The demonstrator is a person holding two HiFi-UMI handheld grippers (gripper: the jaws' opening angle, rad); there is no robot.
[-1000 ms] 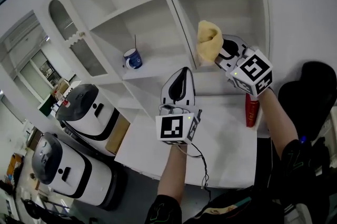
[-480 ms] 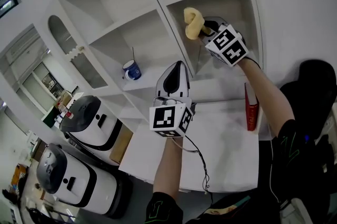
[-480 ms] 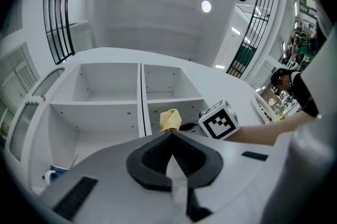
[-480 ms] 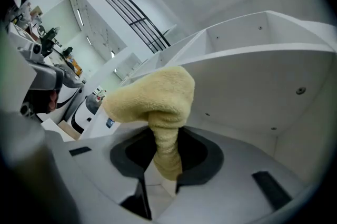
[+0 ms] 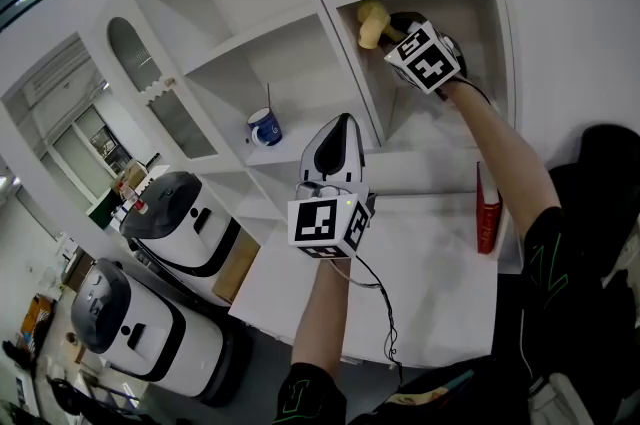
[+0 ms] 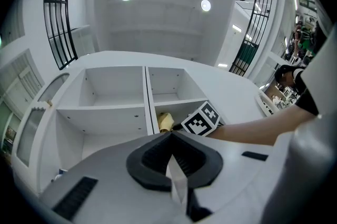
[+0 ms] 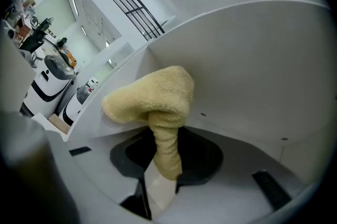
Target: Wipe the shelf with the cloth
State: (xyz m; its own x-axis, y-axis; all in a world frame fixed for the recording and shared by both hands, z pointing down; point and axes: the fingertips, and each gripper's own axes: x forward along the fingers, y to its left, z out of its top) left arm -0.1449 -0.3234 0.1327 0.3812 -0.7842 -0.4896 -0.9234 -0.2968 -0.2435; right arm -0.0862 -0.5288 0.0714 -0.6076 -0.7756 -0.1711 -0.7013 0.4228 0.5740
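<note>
A yellow terry cloth (image 5: 371, 23) (image 7: 156, 101) is pinched in my right gripper (image 5: 392, 30) (image 7: 163, 175), which is shut on it. That gripper reaches into the right-hand compartment of the white shelf unit (image 5: 300, 8), with the bunched cloth against the vertical divider (image 5: 352, 43) just under a shelf board. The cloth (image 6: 165, 122) also shows small in the left gripper view, beside the right gripper's marker cube (image 6: 201, 118). My left gripper (image 5: 334, 150) (image 6: 169, 138) hangs lower, in front of the shelves, jaws shut on nothing.
A blue mug (image 5: 264, 127) stands in the left compartment. A red book (image 5: 487, 210) leans on the white counter (image 5: 420, 263) at the right. Two white-and-black machines (image 5: 175, 218) stand on the floor to the left. A cable (image 5: 375, 298) trails across the counter.
My right gripper has carried the cloth up and deeper into the right compartment, from the shelf's front edge to the divider under the upper board. The left gripper has hardly moved.
</note>
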